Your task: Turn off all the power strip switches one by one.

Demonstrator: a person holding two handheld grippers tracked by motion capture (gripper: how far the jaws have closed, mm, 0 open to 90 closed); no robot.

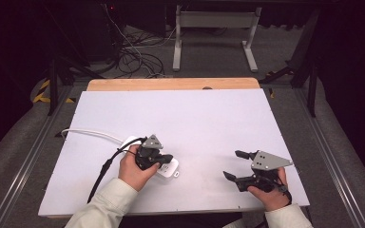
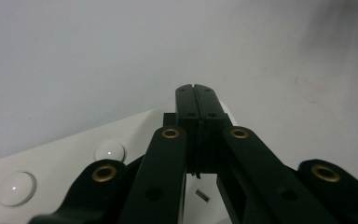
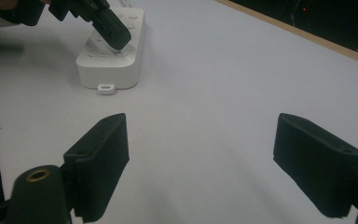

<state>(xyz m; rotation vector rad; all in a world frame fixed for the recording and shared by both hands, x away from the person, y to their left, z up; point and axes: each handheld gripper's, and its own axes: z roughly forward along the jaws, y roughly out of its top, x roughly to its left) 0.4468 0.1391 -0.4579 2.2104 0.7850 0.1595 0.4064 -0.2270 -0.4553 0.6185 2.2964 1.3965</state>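
My left hand-held gripper (image 1: 165, 158) is clenched on nothing, tips over the white power strip (image 3: 114, 70) at the counter's (image 1: 209, 118) left front. My right hand-held gripper (image 1: 234, 165) hangs released near the front-right edge, bare counter between us.

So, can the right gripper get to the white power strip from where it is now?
Probably yes. The table between the open right gripper and the power strip is bare, but the shut left gripper sits over the strip's top.

Table evenly bright, surroundings dark — soft shadows, near tongs blurred, slight grain.
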